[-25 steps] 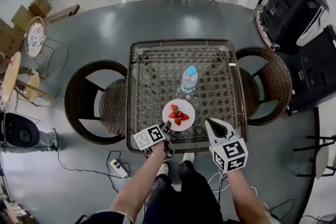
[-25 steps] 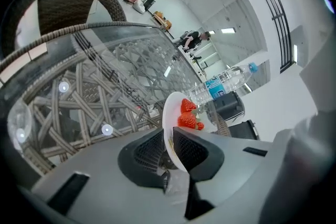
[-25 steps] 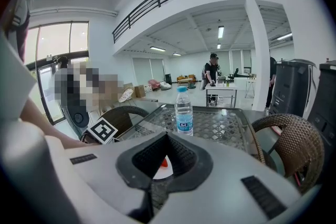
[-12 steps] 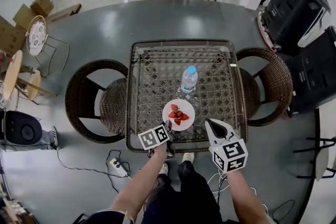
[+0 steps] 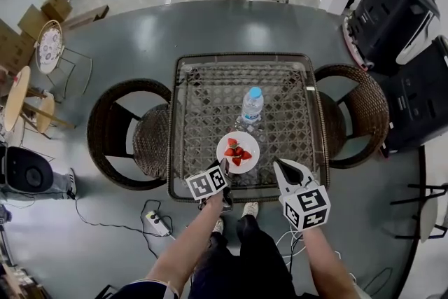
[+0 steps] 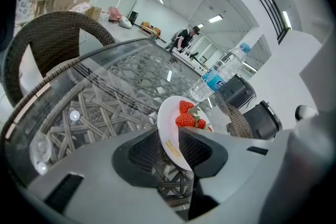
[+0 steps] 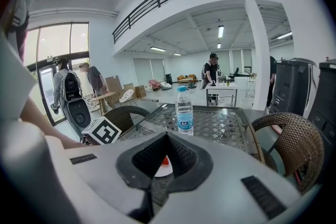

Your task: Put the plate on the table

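Grey floor surrounds a glass-topped wicker table (image 5: pixel 203 94) with a dark wicker chair (image 5: pixel 119 133) on one side and a second chair (image 5: pixel 358 112) on the other. On the glass, near the edge closest to the person, a white plate (image 5: pixel 250 144) lies flat with strawberries (image 5: pixel 236 153) on it. A water bottle (image 5: pixel 252 105) stands upright just beyond it.

The left gripper (image 5: pixel 223 166) reaches in from the near side, and its jaws are closed on the plate's near rim, one jaw on each face of the rim. The right gripper (image 5: pixel 280 166) hangs just right of the plate, over the table's near edge. It touches nothing, and its jaws are brought together and hold nothing.
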The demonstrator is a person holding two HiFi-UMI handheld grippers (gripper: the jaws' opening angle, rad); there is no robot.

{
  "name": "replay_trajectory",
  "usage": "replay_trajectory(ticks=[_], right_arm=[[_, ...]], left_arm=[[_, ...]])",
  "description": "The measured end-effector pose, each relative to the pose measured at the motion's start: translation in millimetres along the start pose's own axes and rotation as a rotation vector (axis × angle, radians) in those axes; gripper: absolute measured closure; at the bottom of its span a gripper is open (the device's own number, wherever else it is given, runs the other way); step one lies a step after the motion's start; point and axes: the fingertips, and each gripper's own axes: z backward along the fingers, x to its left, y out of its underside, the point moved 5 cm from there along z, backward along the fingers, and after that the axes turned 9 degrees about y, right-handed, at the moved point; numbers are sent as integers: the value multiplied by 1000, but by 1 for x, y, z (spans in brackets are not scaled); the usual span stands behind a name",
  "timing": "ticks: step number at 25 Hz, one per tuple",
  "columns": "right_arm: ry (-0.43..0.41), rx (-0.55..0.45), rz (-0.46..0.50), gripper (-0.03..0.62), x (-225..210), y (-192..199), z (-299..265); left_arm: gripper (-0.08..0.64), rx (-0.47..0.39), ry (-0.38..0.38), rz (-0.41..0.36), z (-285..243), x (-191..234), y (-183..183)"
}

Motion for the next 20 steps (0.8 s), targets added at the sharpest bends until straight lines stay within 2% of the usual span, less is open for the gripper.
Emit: replay_trajectory(ticks=[3, 6, 12, 18, 20], right_arm=[[-4, -7, 3, 588, 3, -2, -1], [-6, -23, 2, 588, 6, -10, -1], [-5, -72, 2, 588, 12, -29, 7], [-7, -144, 4, 588, 20, -56, 21], [-14, -171, 2, 588, 24, -65, 26]], left_arm=[[453, -10, -1, -26, 6, 1, -6], [454, -19, 45, -79, 18, -6, -15], [456, -100, 278, -317, 62, -58, -45], [463, -186, 387, -594, 118, -119, -66], [494, -207, 419, -668, 135, -137, -69]])
